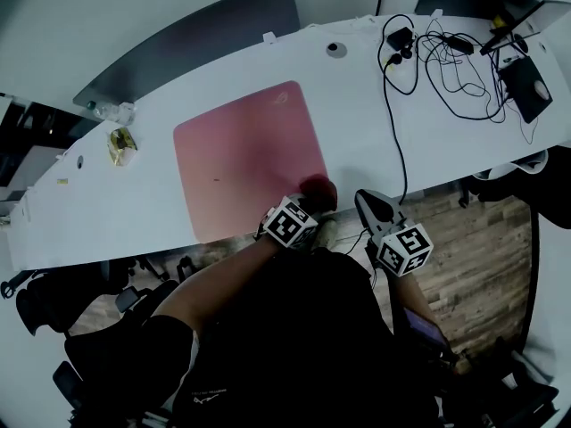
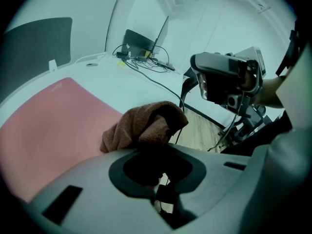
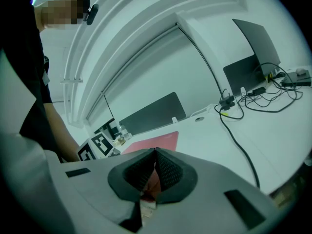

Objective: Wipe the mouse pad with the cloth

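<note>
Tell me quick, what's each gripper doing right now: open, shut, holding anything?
Left gripper: shut on the brown cloth.
Right gripper: shut, nothing between its jaws.

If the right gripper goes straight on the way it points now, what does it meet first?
Most likely the pink mouse pad, which lies just beyond the closed tips of the right gripper. The near edge of the white desk may come first; depth is unclear.

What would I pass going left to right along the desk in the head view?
wrapper → mouse pad → cloth → cables
</note>
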